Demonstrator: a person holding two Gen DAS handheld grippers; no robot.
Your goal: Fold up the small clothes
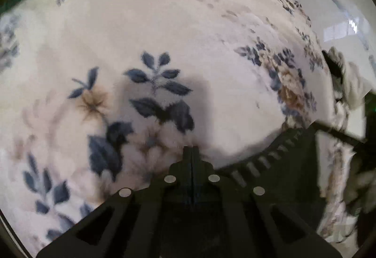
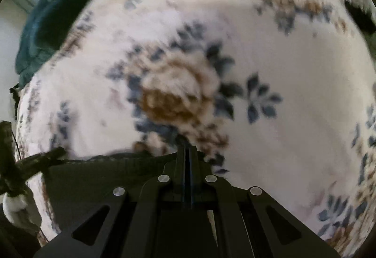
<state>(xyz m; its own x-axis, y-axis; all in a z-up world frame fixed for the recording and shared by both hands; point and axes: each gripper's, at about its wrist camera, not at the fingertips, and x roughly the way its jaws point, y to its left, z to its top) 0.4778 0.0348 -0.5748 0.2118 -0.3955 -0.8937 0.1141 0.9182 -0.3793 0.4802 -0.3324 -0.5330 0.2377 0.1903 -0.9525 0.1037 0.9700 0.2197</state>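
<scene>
**Meanwhile: black garment pinched at both claws, floral blanket ahead**

Meanwhile, the left gripper was seen with its jaws pressed together, and the black garment was spread just right of its tip. The right gripper was likewise closed, the same garment lying just to its left. Whether cloth was actually pinched could not be told. Its long axis was judged to run between both claws. Open floral blanket was offered ahead; a dark green cloth lay far ahead-left of the right claw.
</scene>
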